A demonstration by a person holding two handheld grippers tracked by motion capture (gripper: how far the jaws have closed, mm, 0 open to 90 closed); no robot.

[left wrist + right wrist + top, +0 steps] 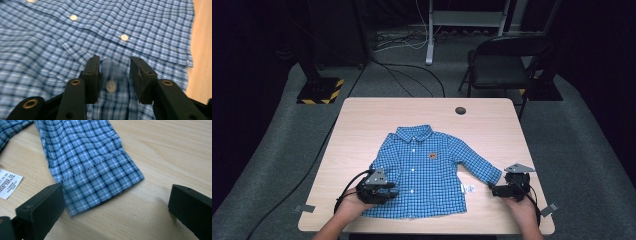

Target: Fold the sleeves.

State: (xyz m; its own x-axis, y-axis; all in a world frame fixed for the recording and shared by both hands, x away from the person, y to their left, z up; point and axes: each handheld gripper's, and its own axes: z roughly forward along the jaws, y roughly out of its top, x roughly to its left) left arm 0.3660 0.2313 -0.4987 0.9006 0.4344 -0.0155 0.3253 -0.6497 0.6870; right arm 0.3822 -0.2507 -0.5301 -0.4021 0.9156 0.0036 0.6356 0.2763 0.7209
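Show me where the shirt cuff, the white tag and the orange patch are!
Cuff (105,182), right gripper view, on the checked band at the sleeve's end.
Tag (8,183), right gripper view, on its printed white face.
Patch (432,156), high view, on the small orange badge on the shirt's chest.

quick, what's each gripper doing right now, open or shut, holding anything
Left gripper: open, fingers astride a fold of the blue checked shirt, not clamped.
Right gripper: wide open, holding nothing, by the sleeve cuff.

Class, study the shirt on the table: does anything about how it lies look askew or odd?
Yes. The shirt lies lopsided: one sleeve stretches out toward the right gripper, while the other is folded over the body under the left gripper. A white tag pokes out beside the hem.
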